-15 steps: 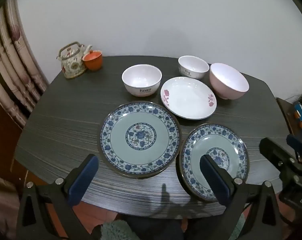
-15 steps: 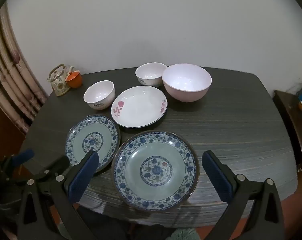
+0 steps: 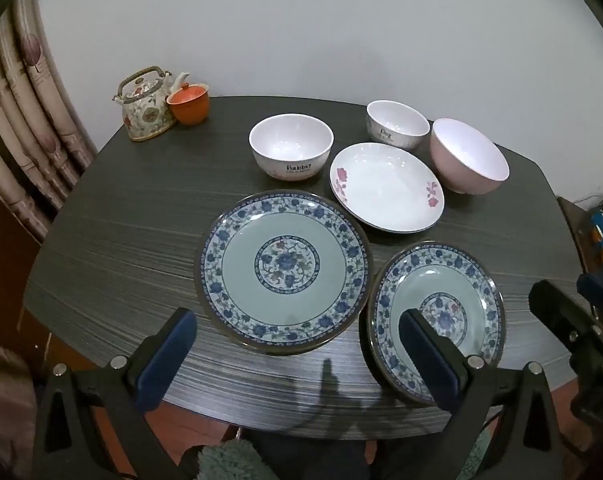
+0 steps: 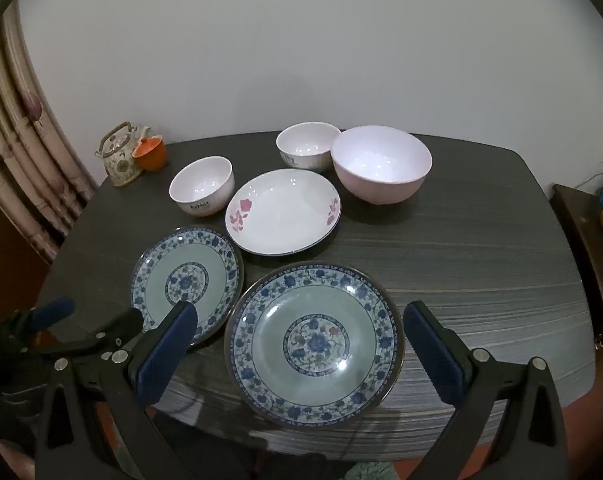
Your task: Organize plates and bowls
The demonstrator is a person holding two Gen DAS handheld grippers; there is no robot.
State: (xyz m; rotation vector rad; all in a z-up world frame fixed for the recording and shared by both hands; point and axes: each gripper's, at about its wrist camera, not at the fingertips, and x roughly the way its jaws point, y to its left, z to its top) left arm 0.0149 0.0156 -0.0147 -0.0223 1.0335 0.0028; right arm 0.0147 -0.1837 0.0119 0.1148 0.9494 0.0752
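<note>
White dish w/ pink flowers (image 3: 387,188) sits mid-table, taken here as landmark. Just beyond it on the left, white bowl marked "Rabbit" (image 3: 291,146), apart from the dish by a thin gap. Beyond it on the right, smaller white bowl marked "Dog" (image 3: 397,124), and beside that the pink bowl (image 3: 467,156), biggest of the three; the Dog bowl and pink bowl look touching or nearly so, can't tell which. All bowls upright, empty. Nearer than the dish, two blue-floral plates w/ pale green centres: larger plate (image 3: 283,270) on the left, rim almost meeting the dish rim; second plate (image 3: 437,316) on the right, at the near table edge, its rim just beside the larger plate's. Dark wood-grain table (image 3: 129,240) carries everything. Far left of the dish, at the back corner, floral teapot (image 3: 145,106) w/ orange lidded cup (image 3: 188,104) touching its side. Curtain (image 3: 17,128) hangs left of table; plain wall behind. Left gripper (image 3: 297,356) spread wide, nothing between the blue pads, over the near edge w/ right pad in front of the second plate. Right gripper (image 4: 301,350), also spread wide and empty, straddles that second plate in its own view, no pad touching it.
</note>
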